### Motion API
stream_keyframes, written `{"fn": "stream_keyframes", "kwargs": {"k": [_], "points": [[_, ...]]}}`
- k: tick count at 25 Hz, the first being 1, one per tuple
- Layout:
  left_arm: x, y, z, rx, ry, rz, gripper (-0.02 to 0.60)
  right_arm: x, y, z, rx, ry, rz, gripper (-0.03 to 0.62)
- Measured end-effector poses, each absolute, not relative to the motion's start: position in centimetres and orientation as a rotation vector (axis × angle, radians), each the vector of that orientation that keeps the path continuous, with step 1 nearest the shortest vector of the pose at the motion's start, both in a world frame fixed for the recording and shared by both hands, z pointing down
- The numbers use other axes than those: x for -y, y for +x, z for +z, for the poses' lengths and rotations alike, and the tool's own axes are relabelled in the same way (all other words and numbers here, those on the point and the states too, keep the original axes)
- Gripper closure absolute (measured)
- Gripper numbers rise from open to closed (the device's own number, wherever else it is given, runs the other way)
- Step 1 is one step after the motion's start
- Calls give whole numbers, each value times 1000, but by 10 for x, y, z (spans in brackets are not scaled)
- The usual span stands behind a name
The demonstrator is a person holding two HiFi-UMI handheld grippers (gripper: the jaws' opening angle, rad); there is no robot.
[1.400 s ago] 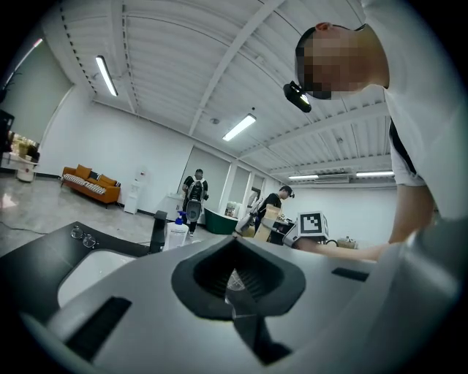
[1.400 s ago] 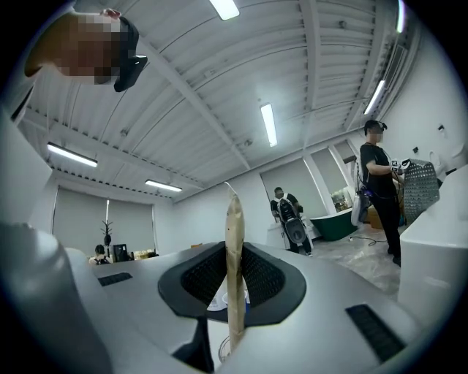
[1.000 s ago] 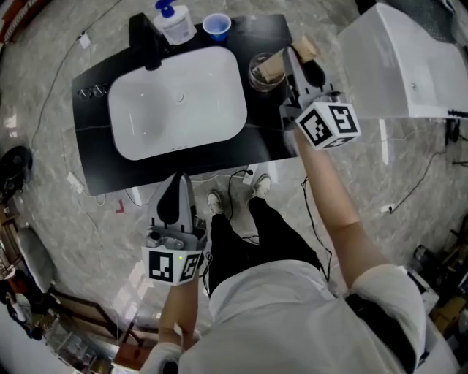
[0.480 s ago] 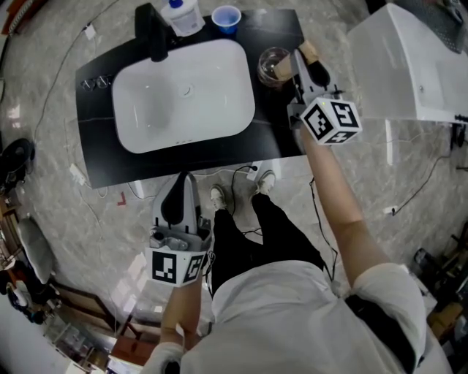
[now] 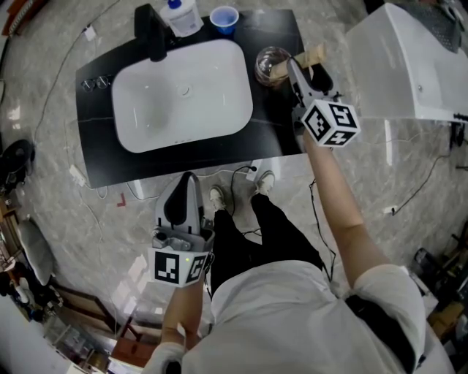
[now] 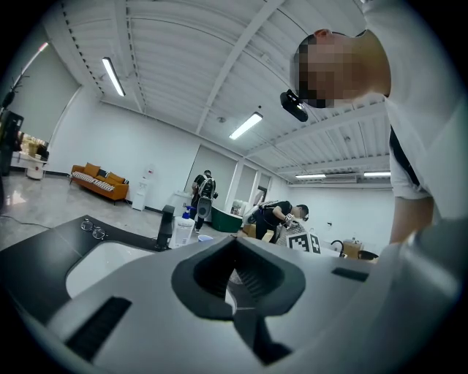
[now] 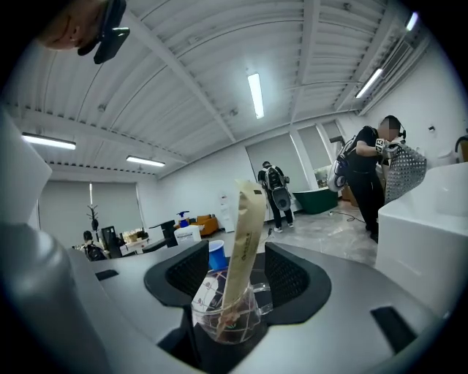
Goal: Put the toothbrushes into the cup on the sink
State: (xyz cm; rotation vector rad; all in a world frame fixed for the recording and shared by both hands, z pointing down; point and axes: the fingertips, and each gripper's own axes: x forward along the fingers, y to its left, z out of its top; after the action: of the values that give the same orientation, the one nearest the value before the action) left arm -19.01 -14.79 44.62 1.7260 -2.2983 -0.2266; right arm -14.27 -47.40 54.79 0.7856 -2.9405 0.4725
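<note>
A clear glass cup (image 5: 269, 64) stands on the black counter (image 5: 274, 124) to the right of the white sink basin (image 5: 183, 95). A toothbrush in a brown paper sleeve (image 7: 245, 241) stands tilted in the cup (image 7: 232, 318), with its top leaning to the right (image 5: 310, 54). My right gripper (image 5: 306, 71) is beside the cup. Its jaws have just been opening and now stand wide on either side of the sleeve without pressing it (image 7: 234, 281). My left gripper (image 5: 184, 191) hangs low in front of the counter, shut and empty (image 6: 235, 288).
A black faucet (image 5: 150, 33), a soap pump bottle (image 5: 180, 14) and a small blue cup (image 5: 224, 17) line the counter's back edge. A large white box (image 5: 417, 66) stands just right of the counter. Cables trail over the marble floor.
The right gripper sank a little by the cup and its jaws spread apart, letting go of the paper-sleeved toothbrush, which now stands in the cup. The left gripper stayed put.
</note>
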Motion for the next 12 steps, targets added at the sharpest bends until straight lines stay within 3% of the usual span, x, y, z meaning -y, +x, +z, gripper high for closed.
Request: {"fn": "stream_keyframes", "kwargs": {"k": [12], "points": [[144, -175, 427, 2290, 1817, -230, 578, 453, -85, 524, 2927, 849, 499, 345]]}}
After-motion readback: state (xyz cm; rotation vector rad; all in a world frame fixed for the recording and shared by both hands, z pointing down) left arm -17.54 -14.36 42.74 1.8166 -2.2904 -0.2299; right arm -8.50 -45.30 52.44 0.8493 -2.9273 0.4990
